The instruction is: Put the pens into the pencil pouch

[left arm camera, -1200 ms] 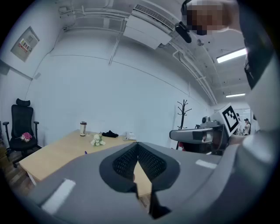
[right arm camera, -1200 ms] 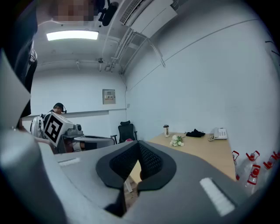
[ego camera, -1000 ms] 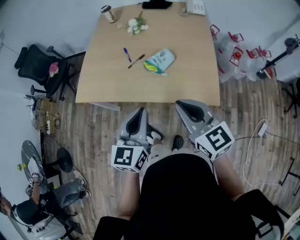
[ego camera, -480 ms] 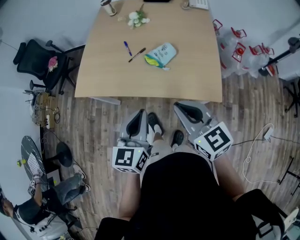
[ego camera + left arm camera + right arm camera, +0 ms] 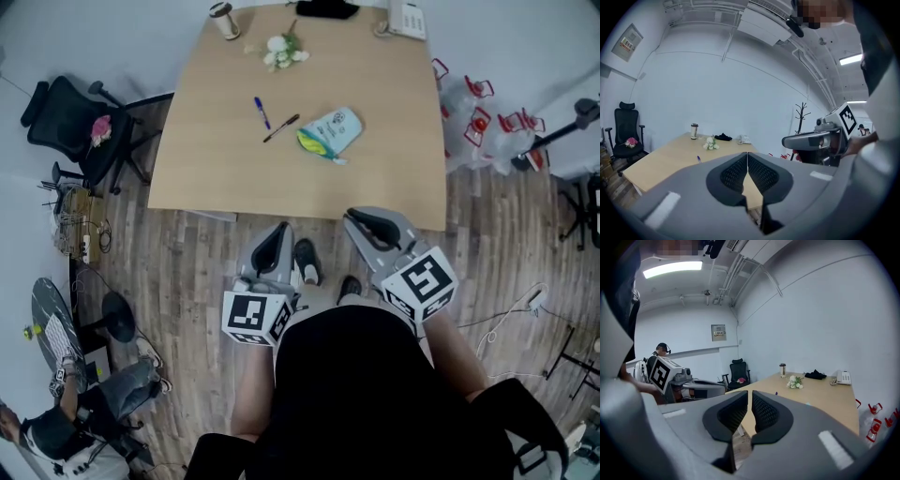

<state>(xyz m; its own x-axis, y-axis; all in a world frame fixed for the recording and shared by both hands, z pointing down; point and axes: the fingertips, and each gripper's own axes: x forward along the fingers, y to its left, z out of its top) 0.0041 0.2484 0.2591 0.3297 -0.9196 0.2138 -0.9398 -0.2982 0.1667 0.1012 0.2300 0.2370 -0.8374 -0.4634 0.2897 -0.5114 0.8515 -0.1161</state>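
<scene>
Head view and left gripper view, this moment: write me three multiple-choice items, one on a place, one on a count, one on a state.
1. In the head view, where does the pencil pouch lie?
A. On the table, right of the black pen
B. On the office chair
C. On the floor

2. How many pens lie on the table?
A. One
B. Two
C. Four

3. How is the left gripper?
A. Wide open
B. Shut and empty
C. Shut on a pen

Answers:
1 A: the pouch lies on the tabletop just right of the black pen.
2 B: a blue pen and the black one.
3 B: its jaws meet with nothing between.
</scene>
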